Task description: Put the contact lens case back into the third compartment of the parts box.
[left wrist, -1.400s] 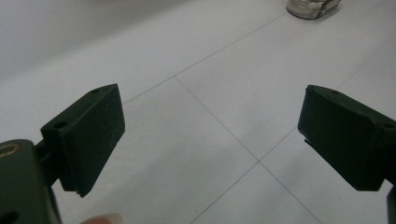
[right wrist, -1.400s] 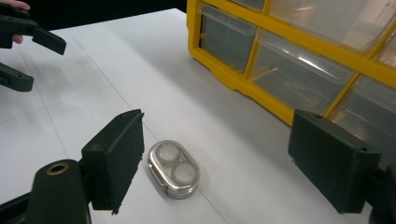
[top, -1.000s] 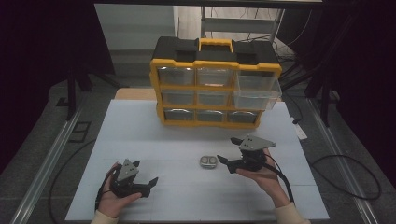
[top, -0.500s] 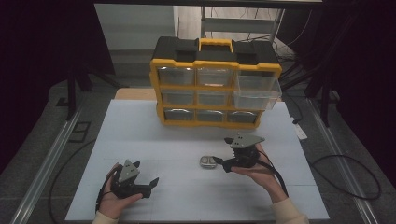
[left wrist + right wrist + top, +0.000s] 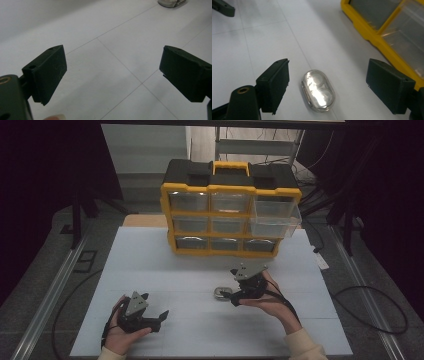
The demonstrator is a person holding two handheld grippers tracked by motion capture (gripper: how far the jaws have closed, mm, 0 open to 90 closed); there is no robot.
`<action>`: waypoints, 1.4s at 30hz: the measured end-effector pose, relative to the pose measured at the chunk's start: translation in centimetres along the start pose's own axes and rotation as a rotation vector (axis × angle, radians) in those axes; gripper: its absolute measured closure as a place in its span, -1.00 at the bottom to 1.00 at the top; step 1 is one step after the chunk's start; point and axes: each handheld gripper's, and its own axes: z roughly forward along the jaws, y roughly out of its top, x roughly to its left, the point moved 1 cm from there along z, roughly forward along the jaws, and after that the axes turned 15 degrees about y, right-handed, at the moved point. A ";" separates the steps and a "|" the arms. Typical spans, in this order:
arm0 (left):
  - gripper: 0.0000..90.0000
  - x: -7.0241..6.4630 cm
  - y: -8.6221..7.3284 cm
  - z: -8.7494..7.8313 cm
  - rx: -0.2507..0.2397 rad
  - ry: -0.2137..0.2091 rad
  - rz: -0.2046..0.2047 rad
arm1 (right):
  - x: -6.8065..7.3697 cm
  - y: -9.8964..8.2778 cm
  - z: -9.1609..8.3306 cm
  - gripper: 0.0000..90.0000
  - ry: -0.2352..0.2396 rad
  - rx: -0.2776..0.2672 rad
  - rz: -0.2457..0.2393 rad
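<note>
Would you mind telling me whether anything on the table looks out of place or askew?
One thing stands out: the clear drawer at the upper right of the yellow organizer is pulled out, while the other drawers sit flush. A small clear case lies alone on the table, between the jaws of the open right gripper.

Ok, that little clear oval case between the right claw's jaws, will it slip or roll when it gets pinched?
The clear oval case looks like hard glossy plastic, so it may slip against the jaws of the open right claw. It lies flat on the white table, so it probably slides rather than rolls. It seems small and light.
</note>
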 end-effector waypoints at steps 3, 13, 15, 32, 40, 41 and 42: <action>-0.82 -0.2 -0.1 0.1 0.005 -0.004 0.007 | -0.2 0.1 0.7 -0.61 0.049 0.049 0.003; -0.82 -0.4 -0.1 -0.2 0.001 -0.004 0.001 | -1.0 -0.2 2.5 -0.64 0.122 0.120 0.037; -0.82 -0.4 -0.1 -0.2 0.001 -0.003 0.001 | -1.1 -0.3 2.9 -0.64 0.136 0.137 0.042; -0.83 -0.3 0.0 -0.1 0.001 -0.001 0.009 | -2.4 -1.2 4.8 -0.60 0.161 0.257 0.088; -0.83 -0.4 0.0 0.0 0.001 -0.005 0.008 | -2.7 -1.7 6.1 -0.43 0.173 0.311 0.112; -0.83 -0.4 0.0 0.0 0.002 -0.006 0.007 | -2.7 -1.7 6.1 -0.42 0.170 0.309 0.111; -0.83 -0.4 0.0 0.0 0.002 -0.006 0.007 | -2.7 -1.7 6.1 -0.39 0.171 0.307 0.110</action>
